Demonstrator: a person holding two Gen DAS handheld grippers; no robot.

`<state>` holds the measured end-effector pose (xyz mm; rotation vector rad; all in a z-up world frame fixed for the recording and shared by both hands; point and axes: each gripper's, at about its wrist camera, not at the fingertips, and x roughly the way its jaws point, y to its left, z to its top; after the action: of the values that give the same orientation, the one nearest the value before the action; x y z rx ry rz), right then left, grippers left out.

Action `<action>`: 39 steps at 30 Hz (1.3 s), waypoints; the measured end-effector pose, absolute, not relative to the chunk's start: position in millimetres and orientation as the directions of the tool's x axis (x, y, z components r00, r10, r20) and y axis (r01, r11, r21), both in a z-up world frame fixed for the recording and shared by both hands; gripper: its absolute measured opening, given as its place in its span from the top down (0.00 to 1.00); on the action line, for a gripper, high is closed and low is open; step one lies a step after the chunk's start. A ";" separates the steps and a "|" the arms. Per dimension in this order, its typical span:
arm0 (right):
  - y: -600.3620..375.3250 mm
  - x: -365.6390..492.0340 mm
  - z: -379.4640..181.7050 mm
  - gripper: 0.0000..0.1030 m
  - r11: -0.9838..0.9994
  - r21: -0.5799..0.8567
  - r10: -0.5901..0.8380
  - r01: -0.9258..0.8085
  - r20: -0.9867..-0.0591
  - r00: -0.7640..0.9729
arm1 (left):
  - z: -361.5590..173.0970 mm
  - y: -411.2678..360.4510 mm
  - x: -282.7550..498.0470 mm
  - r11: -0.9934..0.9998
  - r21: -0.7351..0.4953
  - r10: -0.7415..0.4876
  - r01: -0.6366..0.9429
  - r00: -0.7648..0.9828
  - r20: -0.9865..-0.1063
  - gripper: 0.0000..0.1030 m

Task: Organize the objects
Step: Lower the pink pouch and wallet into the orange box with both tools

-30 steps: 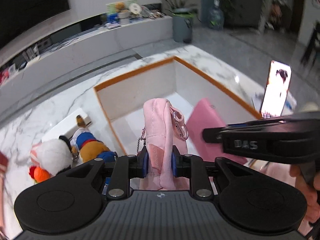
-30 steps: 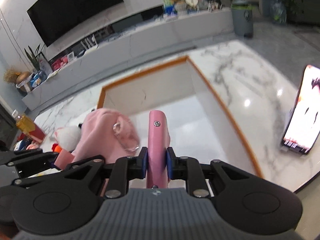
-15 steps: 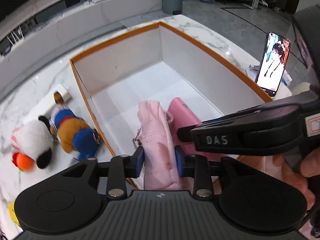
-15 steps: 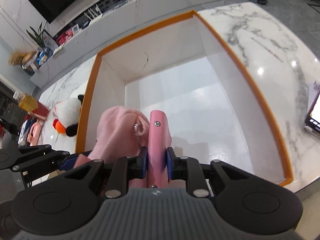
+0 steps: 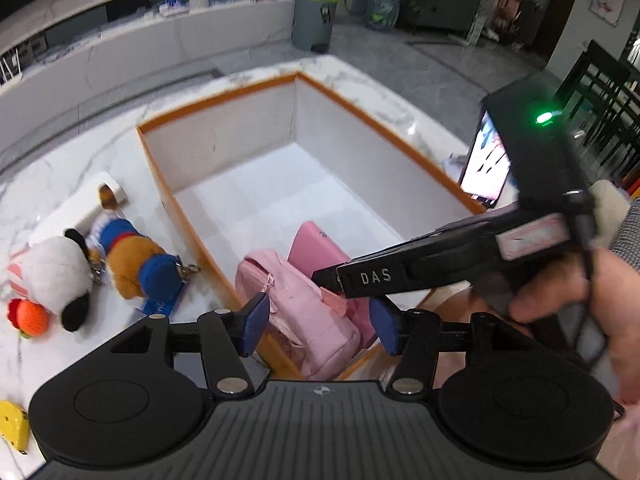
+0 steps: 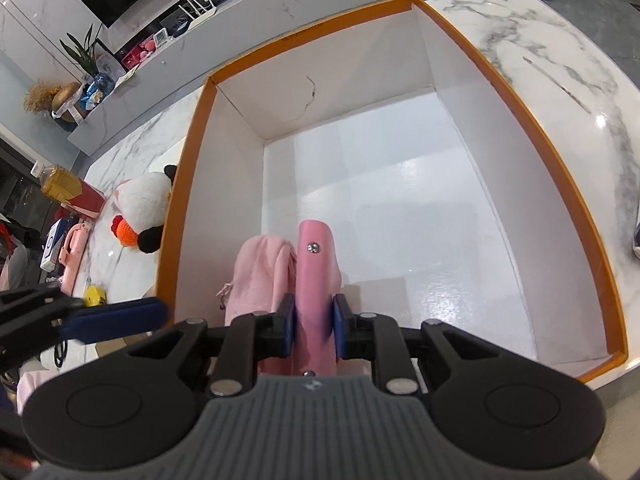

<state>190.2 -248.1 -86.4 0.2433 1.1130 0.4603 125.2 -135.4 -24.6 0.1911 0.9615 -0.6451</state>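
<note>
1. Our left gripper (image 5: 318,326) sits at the lower centre of the left wrist view. Its jaws have just been opening and now stand apart, with the blue pads (image 5: 252,322) clear of the fabric on both sides.
2. Between those open jaws lies the small pink backpack (image 5: 304,312), resting in the near corner of the box against the near wall, no longer gripped.
3. Our right gripper (image 6: 314,326), at the lower centre of the right wrist view, is closed on the pink case (image 6: 316,280), both pads pressing its flat sides. The case stands on edge, just right of the backpack and touching it.
4. The white box with the orange rim (image 6: 568,176) fills the middle of both views; the floor beyond the two pink items is bare.
5. At the left of the left wrist view, outside the box on the marble table (image 5: 60,168), lie a white plush dog (image 5: 56,272) and a brown plush in blue clothes (image 5: 136,256), side by side.
6. At the right edge of that view, a hand (image 5: 580,296) holds the right gripper's handle, and a lit phone (image 5: 486,164) stands beyond the box.
</note>
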 end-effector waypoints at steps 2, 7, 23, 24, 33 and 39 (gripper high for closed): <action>-247.3 190.1 -84.9 0.80 0.881 0.412 0.472 -0.234 -0.802 0.366 | -17.8 -125.0 120.0 0.800 -0.139 -0.443 0.583 0.418 -0.793 0.36; -237.3 189.6 -87.9 0.80 0.893 0.369 0.442 -0.256 -0.822 0.358 | -17.2 -96.3 123.7 0.843 -0.211 -0.459 0.495 0.456 -0.763 0.43; -198.6 174.1 -87.1 0.78 0.906 0.162 0.318 -0.391 -0.871 0.374 | -50.2 -74.6 142.7 0.806 -0.437 -0.577 0.400 0.361 -0.733 0.82; -200.8 175.1 -87.2 0.77 0.906 0.182 0.330 -0.383 -0.869 0.368 | -50.8 -73.0 143.2 0.806 -0.441 -0.578 0.395 0.363 -0.731 0.82; -230.6 178.8 -75.6 0.81 0.888 0.374 0.449 -0.266 -0.829 0.333 | -52.1 -65.9 142.9 0.805 -0.462 -0.587 0.373 0.379 -0.716 0.82; -232.8 175.1 -70.1 0.86 0.881 0.389 0.464 -0.269 -0.816 0.344 | -52.9 -66.0 143.8 0.801 -0.464 -0.592 0.379 0.378 -0.712 0.82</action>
<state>175.1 -232.8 -70.1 0.1984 1.1241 0.4802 143.8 -66.0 -52.9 -0.2393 1.0066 -0.6274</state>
